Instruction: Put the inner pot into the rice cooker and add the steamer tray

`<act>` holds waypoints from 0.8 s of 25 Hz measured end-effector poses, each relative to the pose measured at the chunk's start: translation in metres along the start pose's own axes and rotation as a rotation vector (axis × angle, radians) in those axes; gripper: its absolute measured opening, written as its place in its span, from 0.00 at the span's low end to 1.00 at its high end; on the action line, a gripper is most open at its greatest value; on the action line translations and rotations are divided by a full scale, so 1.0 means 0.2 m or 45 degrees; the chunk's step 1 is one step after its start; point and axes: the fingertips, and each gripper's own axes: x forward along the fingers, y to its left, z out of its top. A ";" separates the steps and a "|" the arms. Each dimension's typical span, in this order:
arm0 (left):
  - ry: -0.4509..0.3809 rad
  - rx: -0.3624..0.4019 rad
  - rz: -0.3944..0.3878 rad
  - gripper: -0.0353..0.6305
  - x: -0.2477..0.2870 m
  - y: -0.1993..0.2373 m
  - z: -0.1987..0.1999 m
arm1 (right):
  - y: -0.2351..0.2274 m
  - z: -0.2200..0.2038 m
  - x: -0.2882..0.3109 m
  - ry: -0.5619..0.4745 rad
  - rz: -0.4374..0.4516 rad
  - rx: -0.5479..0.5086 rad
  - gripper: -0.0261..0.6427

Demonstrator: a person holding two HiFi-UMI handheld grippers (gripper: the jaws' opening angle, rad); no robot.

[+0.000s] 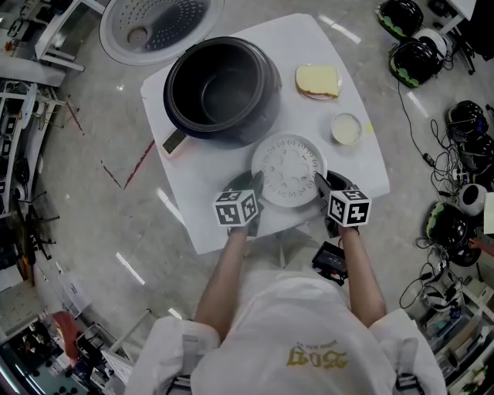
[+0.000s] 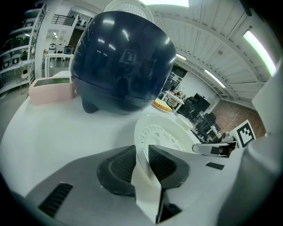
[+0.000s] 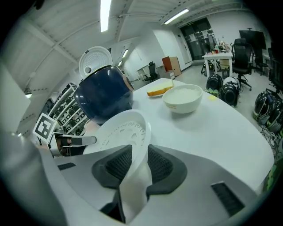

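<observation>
Two hand-held grippers pinch a white steamer tray [image 1: 287, 170] on a white table [image 1: 193, 224], near side of an open rice cooker [image 1: 269, 81]

From the left: the dark cooker stands with its perforated lid [image 1: 154, 23] thrown back; just before it, the left gripper [image 1: 255, 185] clamps the tray's left rim and the right gripper [image 1: 320, 185] clamps its right rim; further right, a plate with a yellow slab [image 1: 318, 81] and a small white bowl [image 1: 346, 129] stand apart from the tray

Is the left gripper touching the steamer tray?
Touching. The left gripper view shows the left gripper with its fingers pressed on both sides of the steamer tray rim.
</observation>
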 end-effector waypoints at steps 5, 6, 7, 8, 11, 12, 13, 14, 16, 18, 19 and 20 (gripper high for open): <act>0.015 -0.001 0.001 0.21 -0.01 0.00 -0.01 | 0.01 0.00 0.00 0.005 -0.010 0.011 0.22; 0.018 0.004 0.001 0.21 -0.02 0.00 -0.01 | 0.00 -0.01 -0.01 0.008 -0.018 0.021 0.21; 0.017 0.005 0.000 0.21 -0.02 -0.01 0.00 | 0.00 -0.01 -0.01 0.012 -0.027 0.032 0.21; 0.013 0.003 -0.002 0.20 -0.02 -0.02 0.00 | 0.00 -0.01 -0.02 0.014 -0.034 0.040 0.21; 0.002 -0.004 -0.011 0.19 -0.04 -0.03 0.01 | 0.00 -0.02 -0.04 0.012 -0.035 0.060 0.20; 0.001 -0.003 -0.015 0.19 -0.04 -0.03 0.02 | 0.01 -0.02 -0.06 0.007 -0.033 0.070 0.20; -0.001 -0.004 -0.021 0.19 -0.05 -0.04 0.02 | 0.01 -0.02 -0.07 0.000 -0.031 0.080 0.20; -0.004 -0.007 -0.027 0.19 -0.06 -0.04 0.02 | 0.02 -0.02 -0.08 -0.009 -0.030 0.087 0.19; -0.014 -0.012 -0.038 0.18 -0.08 -0.06 0.02 | 0.04 -0.01 -0.11 -0.024 -0.030 0.092 0.19; -0.028 -0.012 -0.050 0.18 -0.10 -0.08 0.04 | 0.05 0.01 -0.14 -0.037 -0.031 0.093 0.19; -0.036 -0.011 -0.057 0.18 -0.11 -0.09 0.05 | 0.05 0.02 -0.16 -0.045 -0.033 0.095 0.19; -0.044 -0.010 -0.064 0.18 -0.12 -0.10 0.07 | 0.06 0.03 -0.17 -0.056 -0.034 0.098 0.19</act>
